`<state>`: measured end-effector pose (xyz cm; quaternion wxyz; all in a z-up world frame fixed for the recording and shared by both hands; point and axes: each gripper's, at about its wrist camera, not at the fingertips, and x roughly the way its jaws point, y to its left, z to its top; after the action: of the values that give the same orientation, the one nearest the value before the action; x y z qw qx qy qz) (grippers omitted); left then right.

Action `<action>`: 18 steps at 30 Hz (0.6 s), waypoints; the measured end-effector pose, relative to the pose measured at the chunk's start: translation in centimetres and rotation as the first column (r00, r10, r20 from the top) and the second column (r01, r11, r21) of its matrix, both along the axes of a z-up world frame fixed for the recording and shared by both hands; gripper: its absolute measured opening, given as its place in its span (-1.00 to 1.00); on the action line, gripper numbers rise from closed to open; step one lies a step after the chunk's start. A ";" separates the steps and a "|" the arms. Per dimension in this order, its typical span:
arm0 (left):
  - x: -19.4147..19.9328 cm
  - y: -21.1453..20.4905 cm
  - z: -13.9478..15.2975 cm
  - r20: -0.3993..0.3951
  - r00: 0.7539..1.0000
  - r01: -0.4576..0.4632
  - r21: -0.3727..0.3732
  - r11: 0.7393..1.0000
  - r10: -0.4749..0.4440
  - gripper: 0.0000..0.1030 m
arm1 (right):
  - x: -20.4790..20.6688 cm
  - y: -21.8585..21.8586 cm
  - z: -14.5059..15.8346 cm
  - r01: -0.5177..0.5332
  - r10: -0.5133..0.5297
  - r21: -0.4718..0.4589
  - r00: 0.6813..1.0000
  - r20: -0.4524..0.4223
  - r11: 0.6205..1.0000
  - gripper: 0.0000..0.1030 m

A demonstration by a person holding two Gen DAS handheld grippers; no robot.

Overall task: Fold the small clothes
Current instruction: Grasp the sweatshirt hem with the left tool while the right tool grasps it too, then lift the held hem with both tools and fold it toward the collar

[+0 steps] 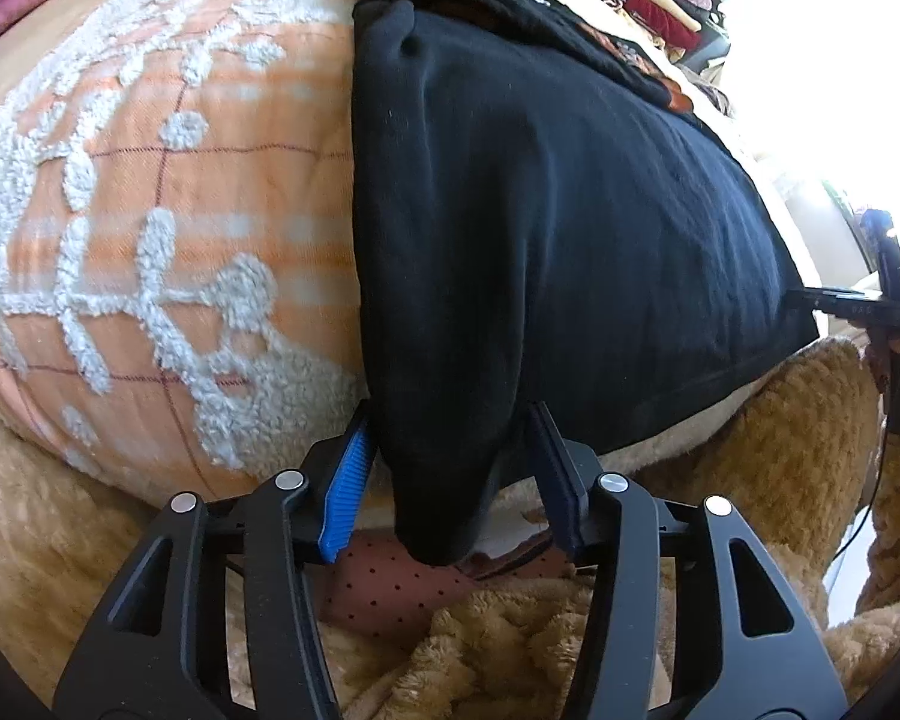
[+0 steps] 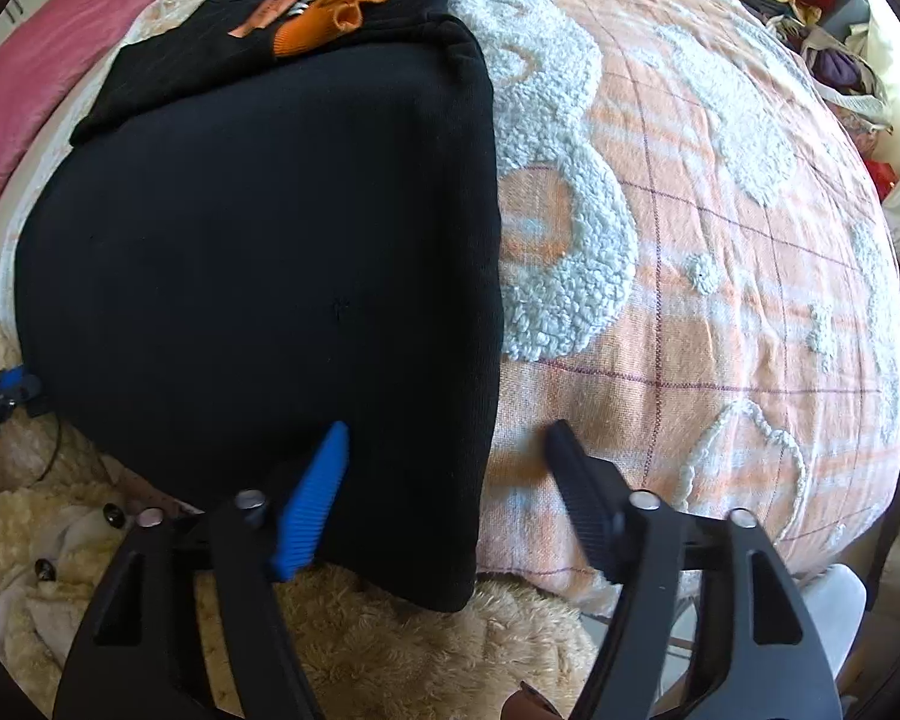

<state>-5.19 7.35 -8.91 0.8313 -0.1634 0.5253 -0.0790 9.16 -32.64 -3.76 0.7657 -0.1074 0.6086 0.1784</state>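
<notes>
Black knit garment [image 1: 570, 228], folded flat, lies on orange-and-white tufted bedspread [image 1: 150, 150], near edge overhanging tan fleece blanket [image 1: 510, 648]. Left gripper [image 1: 450, 450]: jaws spread, hanging corner of garment between pads, apparently not pinched. Right gripper [image 2: 450, 438]: jaws spread astride garment's right edge, blue pad [image 2: 312, 504] over cloth, black pad over bedspread. Printed black top [image 2: 282, 18] lies beyond.

Black garment [image 2: 258, 252]: matt knit cloth. Bedspread [image 2: 720, 276]: woven cloth, rough tufted pile. Gripper pads [image 1: 349, 480]: ribbed plastic.
</notes>
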 end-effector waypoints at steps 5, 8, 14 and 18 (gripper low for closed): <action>0.1 -0.1 -0.1 -0.003 1.000 -0.003 -0.006 1.000 0.003 -0.13 | -1.4 1.0 0.2 -0.074 0.074 0.004 0.997 0.035 0.997 -0.53; 0.2 -0.2 -0.2 -0.003 1.000 -0.005 -0.004 1.000 0.005 -0.13 | -1.6 0.6 0.5 -0.053 0.050 0.047 0.997 0.061 0.998 -0.80; 0.3 0.4 0.2 -0.015 1.000 -0.020 -0.026 0.999 0.020 -0.41 | -1.9 -1.3 2.7 -0.024 -0.016 0.279 0.990 0.139 0.960 -0.86; 0.5 1.6 1.5 0.011 1.000 -0.022 -0.094 0.995 0.023 -0.83 | -1.8 -1.3 4.7 -0.023 -0.059 0.361 0.975 0.215 0.932 -0.86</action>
<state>-4.66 8.91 -7.36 0.8268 -0.2078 0.5140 -0.0952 7.36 -33.99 0.93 0.8371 0.0213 0.4771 0.2670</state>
